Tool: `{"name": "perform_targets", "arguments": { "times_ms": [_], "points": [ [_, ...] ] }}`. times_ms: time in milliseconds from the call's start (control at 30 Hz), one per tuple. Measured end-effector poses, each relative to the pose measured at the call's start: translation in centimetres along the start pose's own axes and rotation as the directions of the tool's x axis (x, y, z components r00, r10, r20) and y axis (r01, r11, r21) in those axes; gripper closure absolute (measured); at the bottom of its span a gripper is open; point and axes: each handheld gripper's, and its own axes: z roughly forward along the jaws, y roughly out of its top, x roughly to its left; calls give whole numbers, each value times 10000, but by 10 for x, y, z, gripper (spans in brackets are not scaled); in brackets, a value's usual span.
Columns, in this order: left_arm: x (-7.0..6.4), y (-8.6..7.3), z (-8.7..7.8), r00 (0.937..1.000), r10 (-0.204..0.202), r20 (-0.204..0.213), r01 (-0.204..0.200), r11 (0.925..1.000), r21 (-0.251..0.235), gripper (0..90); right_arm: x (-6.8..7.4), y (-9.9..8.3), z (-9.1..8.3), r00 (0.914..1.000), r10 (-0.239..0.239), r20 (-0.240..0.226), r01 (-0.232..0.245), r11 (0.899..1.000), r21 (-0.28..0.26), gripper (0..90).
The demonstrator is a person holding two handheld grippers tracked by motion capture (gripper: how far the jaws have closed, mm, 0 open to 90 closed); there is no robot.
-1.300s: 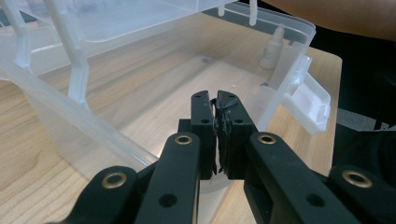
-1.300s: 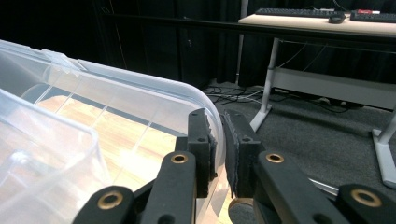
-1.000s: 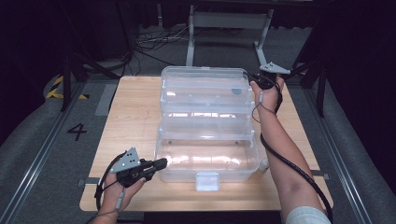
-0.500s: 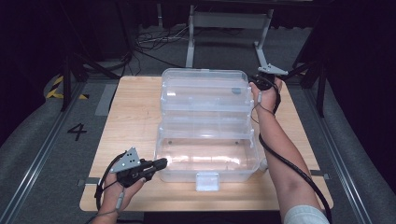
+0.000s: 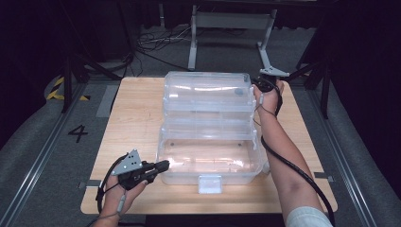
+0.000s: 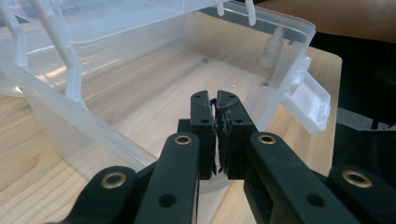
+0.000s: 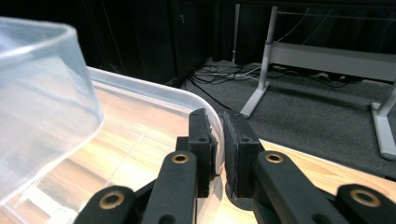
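A clear plastic box stands open on the wooden table, its tray stepped back and its lid lying farthest away. My right gripper is at the lid's far right corner. In the right gripper view it is shut on the lid's thin clear rim. My left gripper lies at the box's front left corner. In the left gripper view its jaws are pressed together with nothing between them, pointing over the box wall into the empty base.
A white latch hangs from the box's front wall, also seen as a flap in the left gripper view. Metal stand legs and cables lie on the dark floor beyond the table. Bare wood lies left of the box.
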Motion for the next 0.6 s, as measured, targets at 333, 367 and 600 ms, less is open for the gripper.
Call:
{"name": "perform_targets", "arguments": {
  "times_ms": [333, 367, 600],
  "points": [
    [0, 0, 0, 10000, -33, 1, 33, 10000, -8, 856, 0, -4, 4, 9999, 158, 23, -159, 9998, 112, 827],
    [0, 0, 0, 10000, -40, 3, 40, 10000, -7, 855, 0, -4, 3, 9998, 179, 42, -179, 9998, 109, 827],
    [-2, 3, 0, 9997, 21, -231, -18, 9999, 134, 783, -2, -4, 1, 9989, 468, -63, -468, 9989, 31, 771]
  ]
}}
